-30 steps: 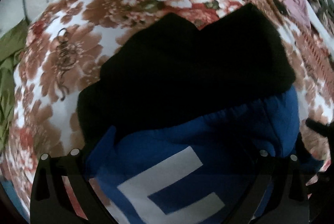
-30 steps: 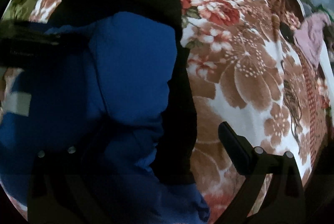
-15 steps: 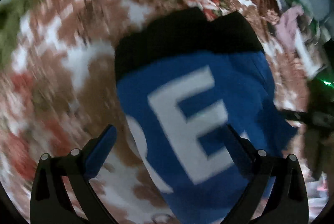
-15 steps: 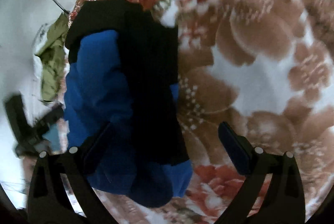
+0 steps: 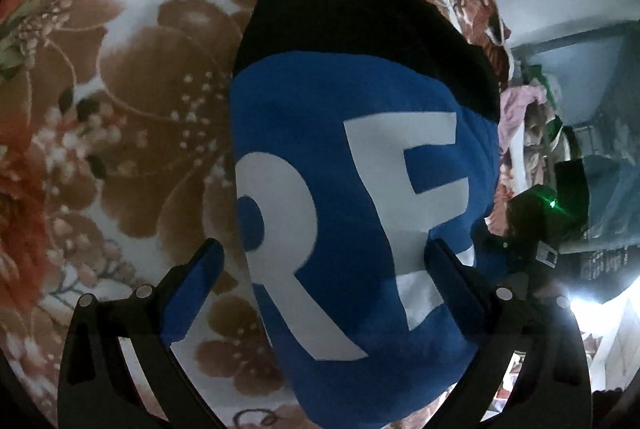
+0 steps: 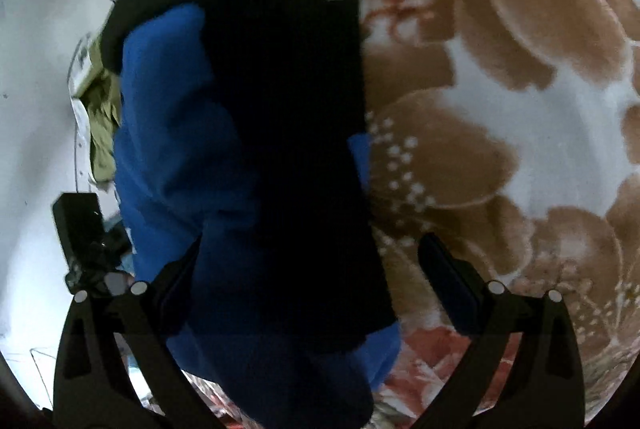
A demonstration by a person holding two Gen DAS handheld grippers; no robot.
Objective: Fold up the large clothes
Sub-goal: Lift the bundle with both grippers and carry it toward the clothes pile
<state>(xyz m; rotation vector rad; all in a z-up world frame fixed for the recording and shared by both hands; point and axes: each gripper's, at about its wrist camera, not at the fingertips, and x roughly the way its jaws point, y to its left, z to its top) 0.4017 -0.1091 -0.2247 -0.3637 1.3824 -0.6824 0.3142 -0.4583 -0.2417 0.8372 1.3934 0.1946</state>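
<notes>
1. Between the spread fingers of the left gripper (image 5: 324, 269) lies the folded blue-and-black sweatshirt (image 5: 360, 189); the jaws stand wide and hold nothing. The right gripper (image 6: 308, 265) is likewise wide and empty, with the same bundle under it.
2. The sweatshirt rests on the floral blanket (image 5: 132, 117), white letters "RE" (image 5: 352, 229) facing up, a black part (image 5: 360, 25) at its far end.
3. It looks soft, thick and fleecy — probably light for its bulk, limp, and likely to slump or unfold if lifted by one edge. I would take hold at two opposite folded edges, pinching all layers together.
4. Hard to make out: the black cloth shows no seams or layer lines, so whether it is a hood, sleeve or lining I cannot tell. The near end of the bundle is cut off below both views — and the clutter beyond the blanket's far edge is dim and blurred.
</notes>
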